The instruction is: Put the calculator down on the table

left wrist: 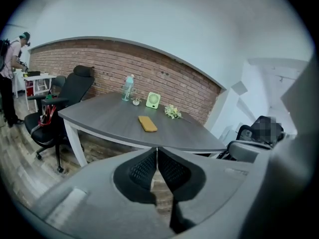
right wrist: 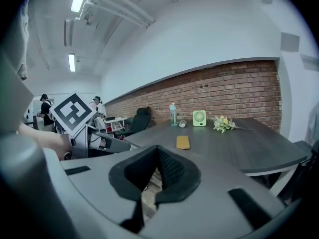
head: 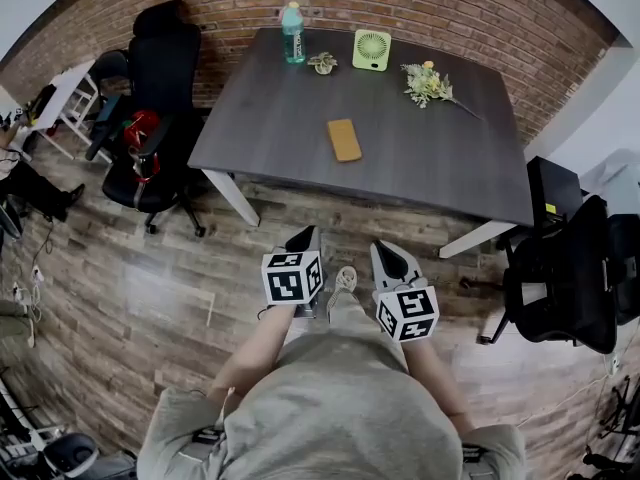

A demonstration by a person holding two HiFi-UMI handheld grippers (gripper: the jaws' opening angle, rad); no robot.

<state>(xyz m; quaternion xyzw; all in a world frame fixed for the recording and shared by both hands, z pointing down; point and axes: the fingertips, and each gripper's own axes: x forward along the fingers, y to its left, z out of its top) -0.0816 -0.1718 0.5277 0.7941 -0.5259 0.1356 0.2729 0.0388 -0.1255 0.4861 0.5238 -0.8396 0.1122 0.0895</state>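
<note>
- The calculator (head: 344, 139), taken to be the flat yellow item, lies flat near the middle of the counter (head: 430, 158).
- It is set well apart from the bottle (head: 292, 33), the fan (head: 371, 50) and the flowers (head: 428, 83), which are ranged along the far edge.
- The calculator is not touched by either gripper. Both are held close to the person's body, over the wooden floor (head: 150, 298) and well apart from the counter.
- The left gripper (head: 303, 240) is seen with its fingers (left wrist: 142, 169) brought together. Nothing is held between them.
- The right gripper (head: 392, 258) is likewise seen with its fingers (right wrist: 172, 168) closed on each other and empty.
- The placing step is judged complete, as the calculator is carried by the counter alone and has been released.
- No further handling is judged necessary for the task as stated. Nothing is seen between the grippers and the counter that would call for correction.
</note>
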